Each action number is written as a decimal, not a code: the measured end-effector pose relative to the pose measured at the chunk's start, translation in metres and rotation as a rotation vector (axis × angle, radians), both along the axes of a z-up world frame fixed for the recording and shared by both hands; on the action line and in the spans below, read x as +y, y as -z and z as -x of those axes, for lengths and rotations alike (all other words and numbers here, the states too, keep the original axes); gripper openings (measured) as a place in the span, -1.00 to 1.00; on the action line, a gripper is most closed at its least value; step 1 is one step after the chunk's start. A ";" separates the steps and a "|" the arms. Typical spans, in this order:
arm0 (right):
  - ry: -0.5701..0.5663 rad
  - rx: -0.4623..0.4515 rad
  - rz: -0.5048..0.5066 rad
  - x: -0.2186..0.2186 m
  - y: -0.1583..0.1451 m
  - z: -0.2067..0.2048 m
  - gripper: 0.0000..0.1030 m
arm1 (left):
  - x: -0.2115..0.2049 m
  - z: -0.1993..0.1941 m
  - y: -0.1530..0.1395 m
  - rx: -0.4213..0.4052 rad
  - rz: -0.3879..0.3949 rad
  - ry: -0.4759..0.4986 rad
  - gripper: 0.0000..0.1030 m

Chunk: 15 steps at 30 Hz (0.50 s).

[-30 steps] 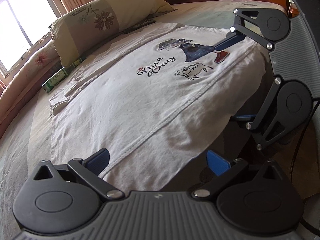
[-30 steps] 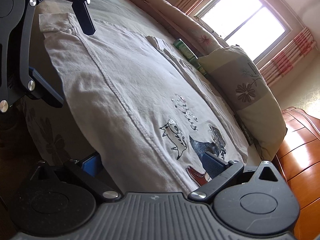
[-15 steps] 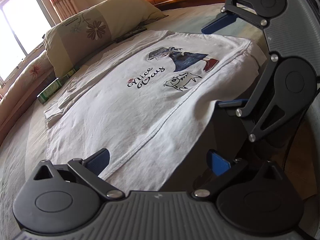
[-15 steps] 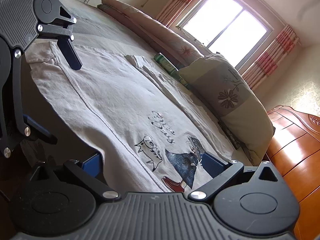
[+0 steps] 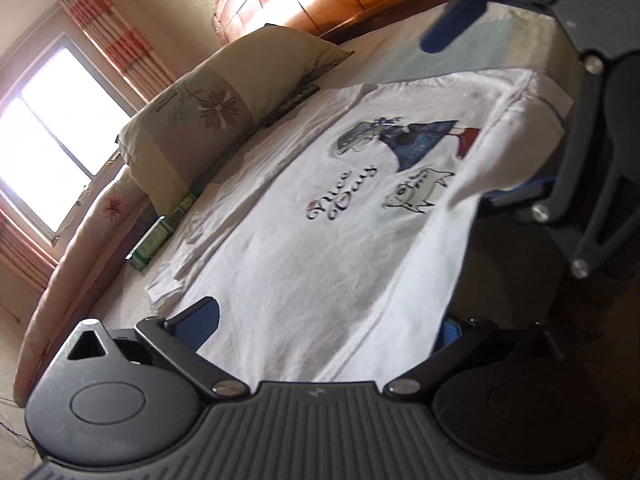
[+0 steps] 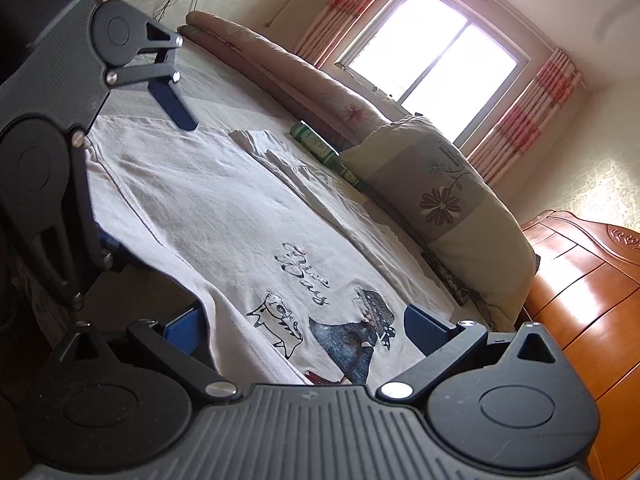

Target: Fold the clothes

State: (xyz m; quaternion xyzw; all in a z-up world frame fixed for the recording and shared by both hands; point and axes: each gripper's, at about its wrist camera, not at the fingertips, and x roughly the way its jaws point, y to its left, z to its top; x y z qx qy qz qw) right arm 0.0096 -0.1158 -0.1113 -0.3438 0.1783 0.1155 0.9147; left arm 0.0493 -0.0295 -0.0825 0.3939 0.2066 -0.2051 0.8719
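Note:
A white T-shirt (image 5: 320, 220) with a "Nice Day" print and cartoon figures lies flat, front up, on the bed (image 5: 420, 52); its near side hangs over the bed's edge. My left gripper (image 5: 326, 324) is open, its blue fingers wide apart on either side of that near edge, toward the hem end. My right gripper (image 6: 303, 328) is also open and straddles the same edge by the print. Each gripper shows in the other's view: the right gripper (image 5: 484, 112), the left gripper (image 6: 142, 176). The shirt (image 6: 224, 208) passes over each lower finger.
A flowered pillow (image 5: 208, 120) and a green box (image 5: 154, 240) lie beyond the shirt's far side, with a rolled quilt (image 6: 280, 72) under the window. A wooden headboard (image 6: 580, 280) stands at the head of the bed. The floor below the near edge is dark.
Both grippers have tilted upward and pushed in along the shirt's near edge; more of the window and headboard shows. The hanging edge has risen a little. The jaws stay wide apart.

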 end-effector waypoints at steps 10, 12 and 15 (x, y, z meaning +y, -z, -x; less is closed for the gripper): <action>0.019 0.007 0.047 -0.002 0.017 -0.009 1.00 | 0.000 0.001 0.005 -0.032 -0.044 0.004 0.99; 0.023 0.009 0.056 -0.002 0.020 -0.011 1.00 | 0.002 0.002 0.012 -0.063 -0.108 0.000 0.99; 0.040 0.013 0.075 -0.012 0.022 -0.011 1.00 | 0.012 0.003 0.018 -0.102 -0.186 0.002 0.99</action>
